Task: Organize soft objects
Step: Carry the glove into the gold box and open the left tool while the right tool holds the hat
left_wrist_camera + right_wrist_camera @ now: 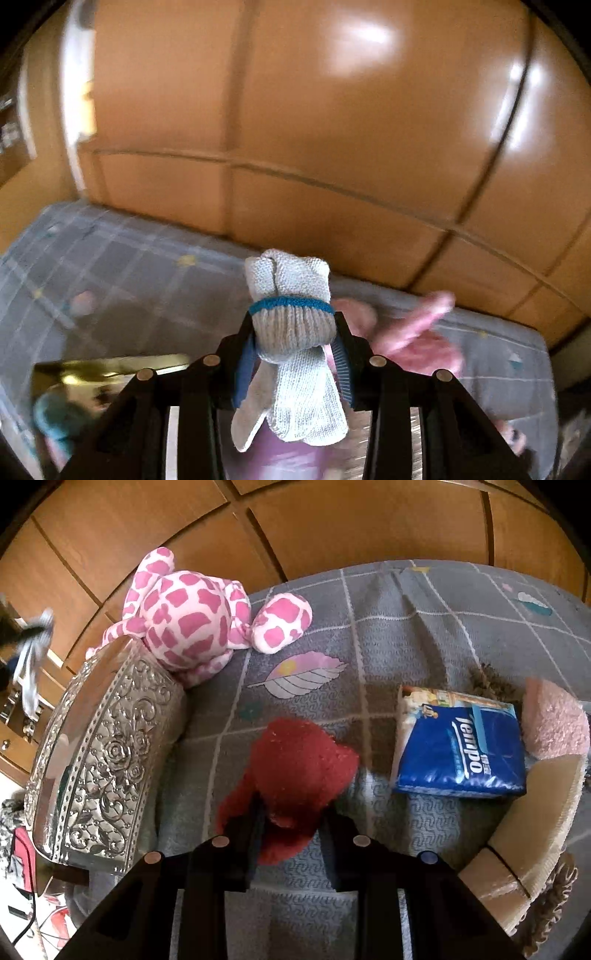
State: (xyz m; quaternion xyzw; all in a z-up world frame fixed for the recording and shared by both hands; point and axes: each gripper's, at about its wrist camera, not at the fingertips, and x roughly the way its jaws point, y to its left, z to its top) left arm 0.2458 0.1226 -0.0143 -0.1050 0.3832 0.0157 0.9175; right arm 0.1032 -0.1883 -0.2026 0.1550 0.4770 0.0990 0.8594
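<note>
Knitted grey glove [293,332], rolled and banded in blue, sits pinched at its cuff between the closed jaws of the left gripper [295,343], lifted above the grey checked bedspread [122,266]. One red fuzzy cloth [295,771] lies on the bedspread with the right gripper [293,834] clamped on its near edge. One pink-spotted plush toy [192,616], one silver embossed box [107,760] and one blue tissue pack [461,753] lie nearby.

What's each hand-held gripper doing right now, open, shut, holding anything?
Left hand-held gripper: shut on the grey knit glove, lifted off the bed.
Right hand-held gripper: shut on the red plush item, on the bedspread.
</note>
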